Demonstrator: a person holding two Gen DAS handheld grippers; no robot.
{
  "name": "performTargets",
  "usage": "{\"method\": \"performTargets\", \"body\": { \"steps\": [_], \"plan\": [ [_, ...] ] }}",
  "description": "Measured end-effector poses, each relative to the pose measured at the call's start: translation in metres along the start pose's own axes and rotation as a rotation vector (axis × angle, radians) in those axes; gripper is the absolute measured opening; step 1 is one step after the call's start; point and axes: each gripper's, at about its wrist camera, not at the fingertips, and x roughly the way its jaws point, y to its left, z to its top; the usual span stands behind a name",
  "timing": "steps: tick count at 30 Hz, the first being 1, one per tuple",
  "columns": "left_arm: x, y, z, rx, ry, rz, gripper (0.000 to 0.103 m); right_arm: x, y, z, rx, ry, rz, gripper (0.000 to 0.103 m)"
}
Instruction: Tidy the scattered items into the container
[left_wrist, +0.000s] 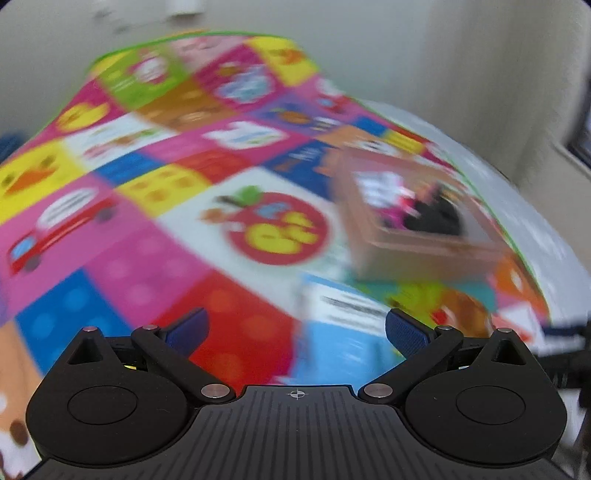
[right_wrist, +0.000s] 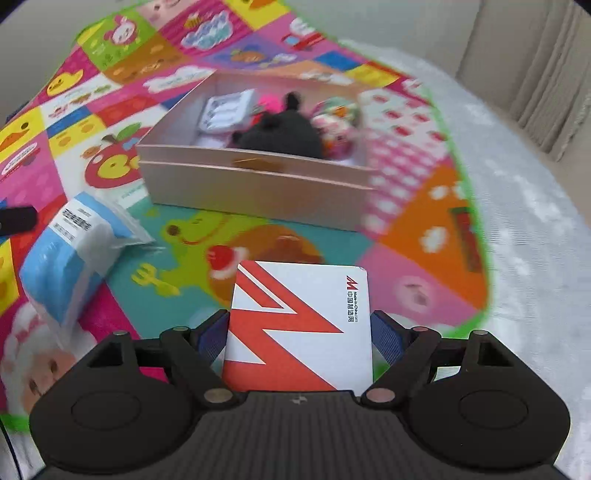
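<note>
Right gripper (right_wrist: 299, 332), clamped on the red-and-white card box (right_wrist: 295, 328), should clear the pink container's (right_wrist: 258, 181) near wall before releasing.

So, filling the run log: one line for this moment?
left gripper: open, empty | right gripper: shut on white-red box | pink container: ahead

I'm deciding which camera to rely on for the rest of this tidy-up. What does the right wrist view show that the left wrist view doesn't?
Only the right wrist view shows the red-and-white card between the right gripper fingers, and the box's contents clearly: a dark plush toy and a white packet.

Only the left wrist view shows the left gripper, open and empty.

Both show the cardboard box, the blue-and-white pack lying outside it, and the colourful play mat.
</note>
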Motion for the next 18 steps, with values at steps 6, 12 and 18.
{"method": "performTargets", "body": {
  "steps": [6, 12, 18],
  "plan": [
    [0.009, -0.034, -0.018, 0.123, 0.023, -0.019, 0.103, -0.005, -0.029, -0.024, -0.036, -0.054, -0.002, 0.082],
    [0.031, -0.032, -0.025, 0.112, 0.060, 0.035, 0.103, 0.013, -0.046, -0.033, 0.011, -0.050, -0.004, 0.082],
    [0.042, -0.032, -0.029, 0.101, 0.096, 0.019, 0.103, 0.023, -0.056, -0.034, 0.068, -0.032, 0.033, 0.083]
  ]
}}
